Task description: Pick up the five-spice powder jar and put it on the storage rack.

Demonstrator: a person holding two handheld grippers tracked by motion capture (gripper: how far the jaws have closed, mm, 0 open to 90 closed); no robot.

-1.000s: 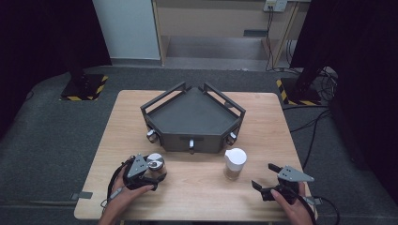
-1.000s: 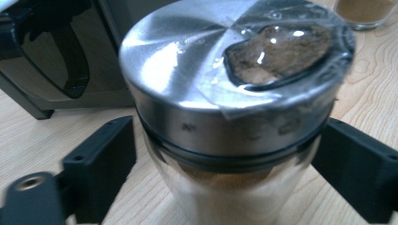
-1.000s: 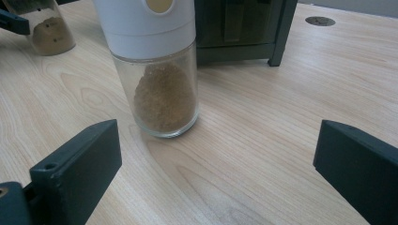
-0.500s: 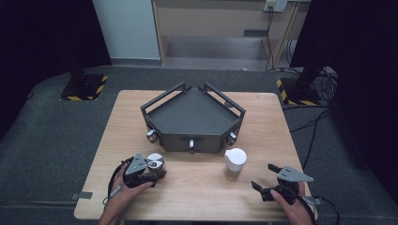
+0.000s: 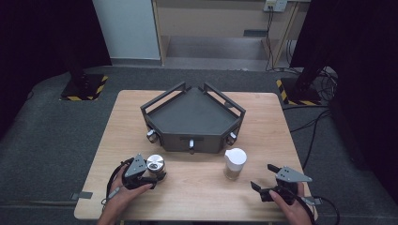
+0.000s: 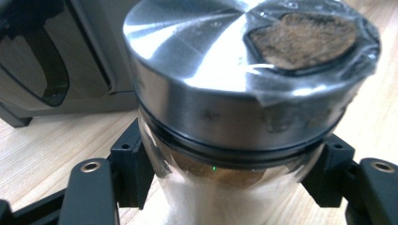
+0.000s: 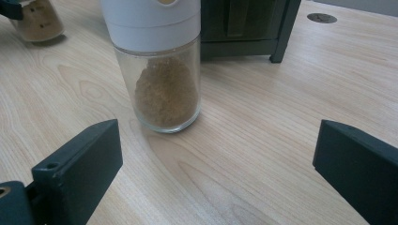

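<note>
Near the table's front-left corner, the left gripper has just clamped the steel-lidded glass jar of brown powder; the right gripper gapes wide.

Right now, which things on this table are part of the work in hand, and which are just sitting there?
In the job:
- steel-lidded jar, clamped in the left tongs
- white-lidded jar of brown powder, in front of the open right tongs
- likely the dark tray behind both jars

Lying about:
- floor cables
- yellow-black striped stand bases
</note>
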